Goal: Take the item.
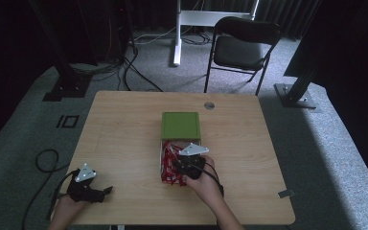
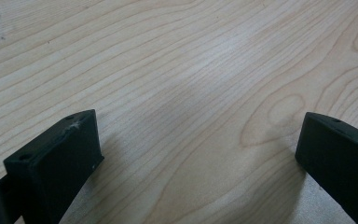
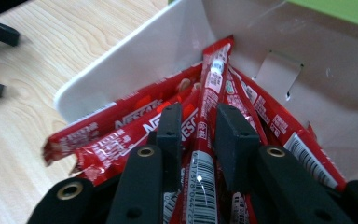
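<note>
- Left gripper (image 1: 106, 190), lower left of the high view: jaws spread wide over bare table (image 2: 177, 70), holding nothing.
- Right gripper (image 3: 198, 128), centre frame: jaws narrowed onto one red sachet (image 3: 208, 100) in the pile.
- Pick looks just begun; I'd say no sachet is out yet.
- Sachets lie in the white tray (image 3: 135, 56), below the green lid (image 1: 180, 125): one tray, one lid, at least six sachets, exact count unclear.

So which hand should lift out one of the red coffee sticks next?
The right. Its hand-held gripper already has its jaws closed around one red coffee stick in the white box. The left hand-held gripper rests open near the table's front left corner, far from the sticks.
</note>
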### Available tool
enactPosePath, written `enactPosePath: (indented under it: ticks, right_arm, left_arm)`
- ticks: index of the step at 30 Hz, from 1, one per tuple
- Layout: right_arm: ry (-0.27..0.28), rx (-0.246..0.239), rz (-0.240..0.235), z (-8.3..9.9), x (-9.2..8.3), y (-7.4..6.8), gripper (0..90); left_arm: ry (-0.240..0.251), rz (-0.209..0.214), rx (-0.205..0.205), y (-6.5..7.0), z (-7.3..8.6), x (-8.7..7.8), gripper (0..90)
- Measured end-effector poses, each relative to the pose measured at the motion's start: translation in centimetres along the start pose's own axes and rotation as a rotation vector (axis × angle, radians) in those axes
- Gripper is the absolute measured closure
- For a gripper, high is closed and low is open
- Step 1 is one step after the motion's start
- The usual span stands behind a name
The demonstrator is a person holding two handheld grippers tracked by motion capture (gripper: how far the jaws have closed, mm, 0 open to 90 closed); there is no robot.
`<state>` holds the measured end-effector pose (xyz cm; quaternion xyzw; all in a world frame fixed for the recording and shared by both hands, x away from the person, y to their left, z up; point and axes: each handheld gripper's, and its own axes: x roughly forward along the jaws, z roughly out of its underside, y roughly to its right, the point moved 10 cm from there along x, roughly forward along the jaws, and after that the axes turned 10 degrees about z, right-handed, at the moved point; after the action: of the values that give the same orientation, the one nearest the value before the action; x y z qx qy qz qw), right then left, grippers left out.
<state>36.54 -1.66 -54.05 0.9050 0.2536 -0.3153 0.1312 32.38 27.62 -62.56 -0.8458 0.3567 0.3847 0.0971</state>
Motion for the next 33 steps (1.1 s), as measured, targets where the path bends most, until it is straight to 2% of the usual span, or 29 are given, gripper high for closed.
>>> enactPosePath:
  ticks: [3,7,11,12,13,16,21,24,25,33]
  right_arm:
    - [-0.01,-0.016,0.015,0.2,0.3,0.1,73.3]
    - [-0.036,-0.062,0.047,0.6,0.9,0.1,74.2]
    - [-0.029,-0.054,0.068,0.5,0.9,0.3,81.4]
    - [-0.032,-0.039,0.067,0.5,0.9,0.4,82.3]
    - [-0.023,0.004,0.049,0.3,0.7,0.6,82.6]
    - [-0.005,0.031,0.034,0.1,0.2,0.8,82.8]
    - [0.013,0.046,0.018,-0.4,-0.8,0.9,83.0]
    - [0.011,0.04,0.015,-0.4,-1.0,0.8,83.1]
    - [0.006,0.041,-0.002,-0.2,-1.4,0.7,83.1]
    - [0.022,0.044,-0.023,0.0,-2.9,0.8,83.1]
  left_arm:
    - [0.0,0.0,0.0,0.0,0.0,0.0,0.8]
    - [0.0,0.0,0.0,0.0,0.0,0.0,0.8]
    - [0.0,0.0,0.0,0.0,0.0,0.0,0.8]
    - [0.0,0.0,0.0,0.0,0.0,0.0,0.8]
    - [0.0,0.0,0.0,0.0,0.0,0.0,0.8]
    - [0.0,0.0,0.0,0.0,0.0,0.0,0.8]
    - [0.0,0.0,0.0,0.0,0.0,0.0,0.8]
    - [0.0,0.0,0.0,0.0,0.0,0.0,0.8]
    - [0.0,0.0,0.0,0.0,0.0,0.0,0.8]
    - [0.0,0.0,0.0,0.0,0.0,0.0,0.8]
